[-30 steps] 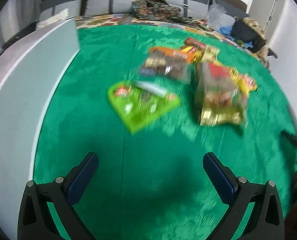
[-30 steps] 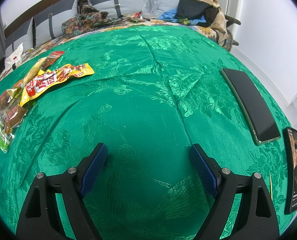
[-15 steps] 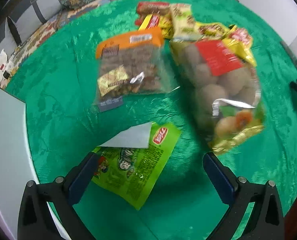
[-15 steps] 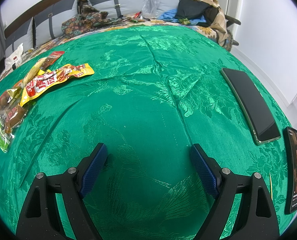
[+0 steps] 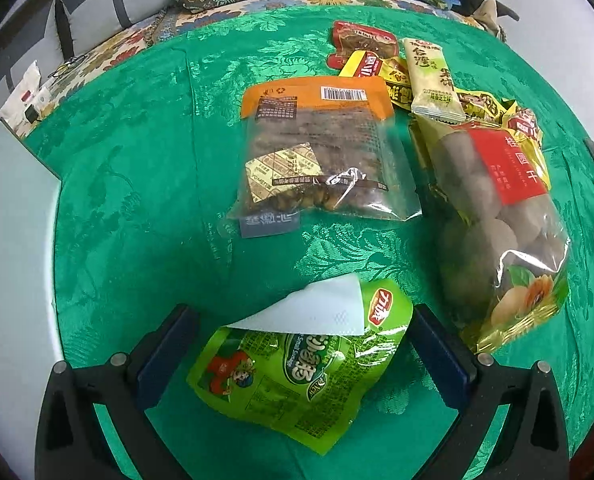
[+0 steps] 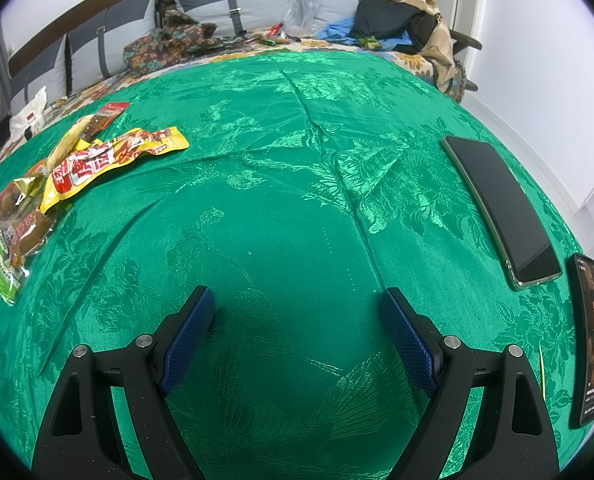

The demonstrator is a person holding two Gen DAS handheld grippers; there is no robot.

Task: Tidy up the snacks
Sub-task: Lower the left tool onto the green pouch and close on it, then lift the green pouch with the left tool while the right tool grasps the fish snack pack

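Note:
A lime-green snack packet (image 5: 297,368) with a folded white corner lies between the open fingers of my left gripper (image 5: 301,344), untouched by either pad. Beyond it sits an orange-topped clear bag of brown snacks (image 5: 321,148). To the right lies a clear bag of round brown fruit with a red label (image 5: 493,208). Yellow, cream and red packets (image 5: 397,68) pile up behind. My right gripper (image 6: 297,332) hangs open over bare green cloth. The same snack pile (image 6: 77,164) shows at the far left of the right wrist view.
A white box or board (image 5: 13,248) stands along the left edge of the green cloth (image 6: 297,160). Two phones (image 6: 501,208) (image 6: 591,332) lie at the right edge. A sofa with clothes and bags (image 6: 393,20) runs behind the table.
My left gripper has swung in low over the snacks, so the green packet now lies between its fingers. The right gripper has stayed still.

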